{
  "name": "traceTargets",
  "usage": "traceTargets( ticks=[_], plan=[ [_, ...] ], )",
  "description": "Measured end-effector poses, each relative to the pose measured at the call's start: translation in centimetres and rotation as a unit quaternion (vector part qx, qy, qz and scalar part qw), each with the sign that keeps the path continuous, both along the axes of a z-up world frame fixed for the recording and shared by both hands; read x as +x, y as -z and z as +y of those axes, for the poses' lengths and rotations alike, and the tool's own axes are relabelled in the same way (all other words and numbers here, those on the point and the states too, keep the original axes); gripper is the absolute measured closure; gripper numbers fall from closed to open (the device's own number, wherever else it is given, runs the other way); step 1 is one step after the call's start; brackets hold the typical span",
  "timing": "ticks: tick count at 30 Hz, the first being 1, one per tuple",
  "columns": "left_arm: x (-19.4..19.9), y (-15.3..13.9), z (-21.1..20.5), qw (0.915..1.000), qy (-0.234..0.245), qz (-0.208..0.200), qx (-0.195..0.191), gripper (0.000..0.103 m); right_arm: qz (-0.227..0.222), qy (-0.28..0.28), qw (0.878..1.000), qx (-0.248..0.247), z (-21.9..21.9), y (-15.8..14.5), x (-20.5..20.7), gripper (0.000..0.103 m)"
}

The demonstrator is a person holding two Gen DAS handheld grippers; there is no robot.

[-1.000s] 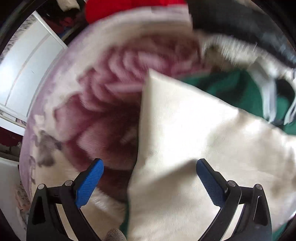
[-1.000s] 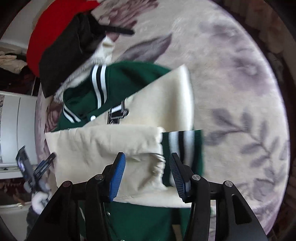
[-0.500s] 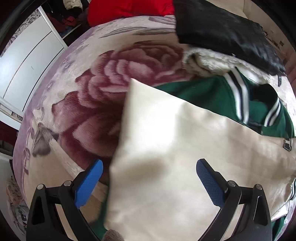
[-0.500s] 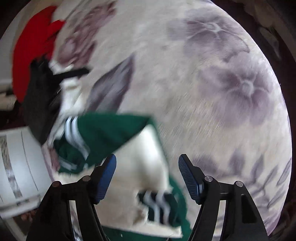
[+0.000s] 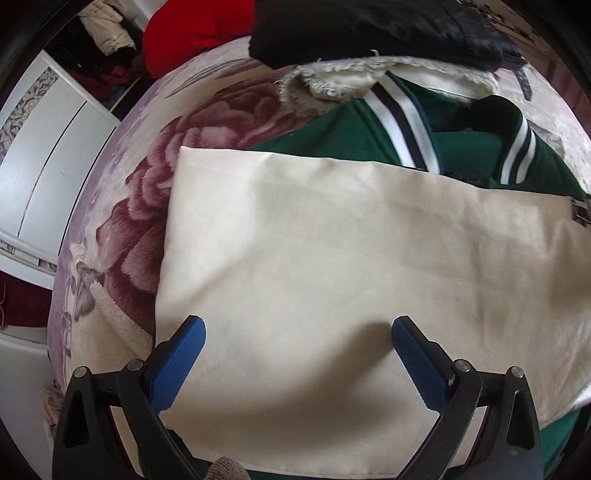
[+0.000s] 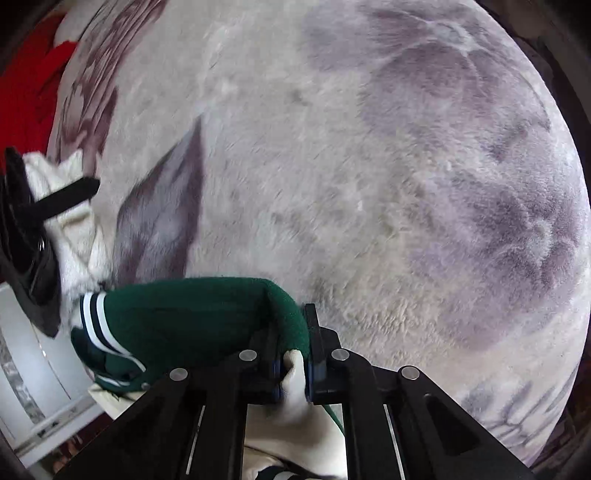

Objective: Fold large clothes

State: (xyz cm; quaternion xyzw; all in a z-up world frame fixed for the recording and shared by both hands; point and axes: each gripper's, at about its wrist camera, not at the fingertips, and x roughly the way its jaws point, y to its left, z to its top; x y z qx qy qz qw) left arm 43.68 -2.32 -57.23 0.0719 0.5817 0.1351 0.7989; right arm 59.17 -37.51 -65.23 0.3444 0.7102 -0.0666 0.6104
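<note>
A green varsity jacket (image 5: pixel 351 125) with striped ribbing lies on the floral blanket, one cream sleeve (image 5: pixel 332 240) folded flat across it. My left gripper (image 5: pixel 297 328) hovers open just above that sleeve, nothing between its blue pads. In the right wrist view my right gripper (image 6: pixel 293 347) is closing, its pads pinched on a bunched fold of the green jacket (image 6: pixel 192 310) and cream sleeve fabric (image 6: pixel 295 373) at the jacket's edge.
A black garment (image 5: pixel 369 33) with a cream fleece lining (image 5: pixel 332 77) lies just beyond the jacket, a red garment (image 5: pixel 192 33) behind it. A white wardrobe door (image 5: pixel 48 147) stands at the left. The plush floral blanket (image 6: pixel 369 184) stretches beyond the right gripper.
The right gripper swung from the striped cuff to the jacket's green edge, dropped and closed on the fabric. The left gripper slid across the cream sleeve, still open.
</note>
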Motion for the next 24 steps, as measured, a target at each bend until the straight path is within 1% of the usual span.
traceTargets(
  ticks=[2,4,8,9,11,13,14,15,17,18,19,20,21,22,24],
  plan=[
    [-0.2,0.0,0.0,1.0000,0.001,0.003,0.005,0.000,-0.001,0.001,1.000,-0.016,0.5,0.3,0.1,0.094],
    [-0.4,0.3,0.6,0.9999,-0.007,0.009,-0.008,0.000,-0.012,-0.019,0.999,-0.044,2.0,0.1,0.5,0.094],
    [-0.8,1.0,2.1,0.9991,-0.024,0.014,-0.030,0.000,-0.020,-0.007,0.999,-0.026,3.0,-0.8,-0.1,0.094],
    [-0.8,1.1,2.2,0.9990,-0.026,0.014,-0.034,0.000,-0.022,-0.012,0.999,-0.027,2.3,-1.2,-1.2,0.093],
    [-1.0,1.2,2.2,0.9988,-0.026,0.015,-0.038,0.000,-0.030,-0.013,0.999,-0.020,2.1,-2.1,-1.3,0.092],
    [-1.2,0.8,2.2,0.9984,-0.025,0.013,-0.049,0.000,-0.030,-0.004,1.000,-0.004,1.7,-3.6,-2.9,0.083],
    [-1.3,0.5,2.2,0.9982,-0.024,0.011,-0.055,0.000,-0.027,0.003,1.000,0.001,1.5,-4.3,-3.3,0.070],
    [-1.5,0.2,2.2,0.9978,-0.023,0.007,-0.061,0.000,-0.030,0.009,0.999,0.007,1.1,-5.2,-4.0,0.062],
    [-1.9,-0.5,2.0,0.9973,-0.020,0.001,-0.070,0.000,-0.041,0.016,0.999,0.002,0.0,-7.2,-5.5,0.056],
    [-2.1,-0.7,1.9,0.9971,-0.019,0.002,-0.074,0.000,-0.045,0.017,0.999,0.004,-0.4,-8.4,-6.5,0.051],
    [-2.3,-0.8,1.8,0.9968,-0.020,0.005,-0.078,0.000,-0.047,0.016,0.999,0.003,-0.7,-9.7,-8.1,0.048],
    [-2.6,-1.0,1.6,0.9963,-0.023,0.008,-0.083,0.000,-0.047,0.011,0.999,-0.003,-2.0,-10.6,-9.3,0.043],
    [-3.1,-1.1,1.4,0.9956,-0.025,0.009,-0.090,0.000,-0.047,0.005,0.999,-0.009,-2.2,-11.0,-10.3,0.040],
    [-3.5,-1.2,1.1,0.9949,-0.025,0.011,-0.097,0.000,-0.041,-0.007,0.999,-0.020,-2.2,-11.8,-12.3,0.038],
    [-4.5,-1.2,0.3,0.9937,-0.021,0.016,-0.109,0.000,-0.028,-0.030,0.999,-0.030,-4.2,-11.4,-15.2,0.037]
  ],
)
